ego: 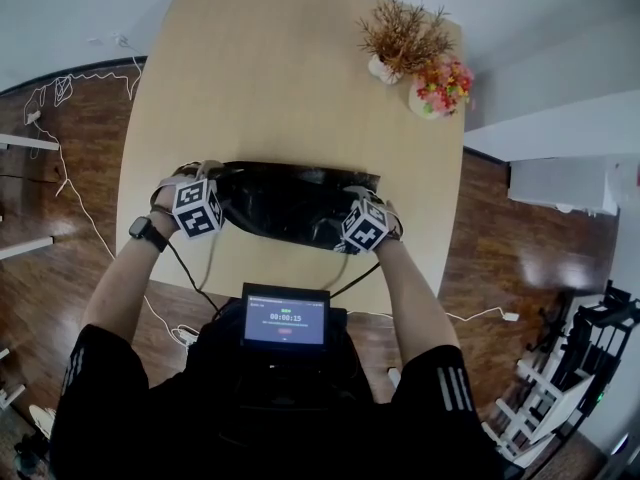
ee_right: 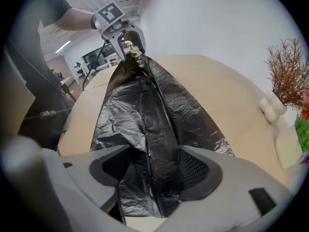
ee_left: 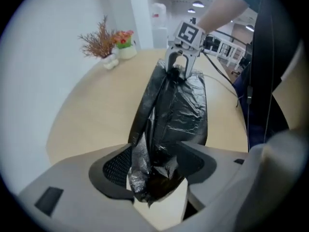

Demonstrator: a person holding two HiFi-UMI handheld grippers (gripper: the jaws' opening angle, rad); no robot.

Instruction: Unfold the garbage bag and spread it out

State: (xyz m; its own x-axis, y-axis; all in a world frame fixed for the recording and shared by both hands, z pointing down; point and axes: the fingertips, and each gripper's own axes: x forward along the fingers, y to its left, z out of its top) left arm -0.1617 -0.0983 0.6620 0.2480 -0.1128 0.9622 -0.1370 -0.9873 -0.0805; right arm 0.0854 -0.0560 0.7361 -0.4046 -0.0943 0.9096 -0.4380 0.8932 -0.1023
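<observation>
The black garbage bag lies as a long crumpled strip across the near part of the wooden table, stretched between my two grippers. My left gripper is at its left end. In the left gripper view a bunched end of the bag sits between the jaws, which stand wide with a gap beside the left pad. My right gripper is at the right end. In the right gripper view the bag runs through the wide jaws and the pad mesh shows on both sides.
A dried plant in a white vase and a pot of bright flowers stand at the table's far right corner. A small screen hangs at the person's chest. Cables trail over the wooden floor at the left.
</observation>
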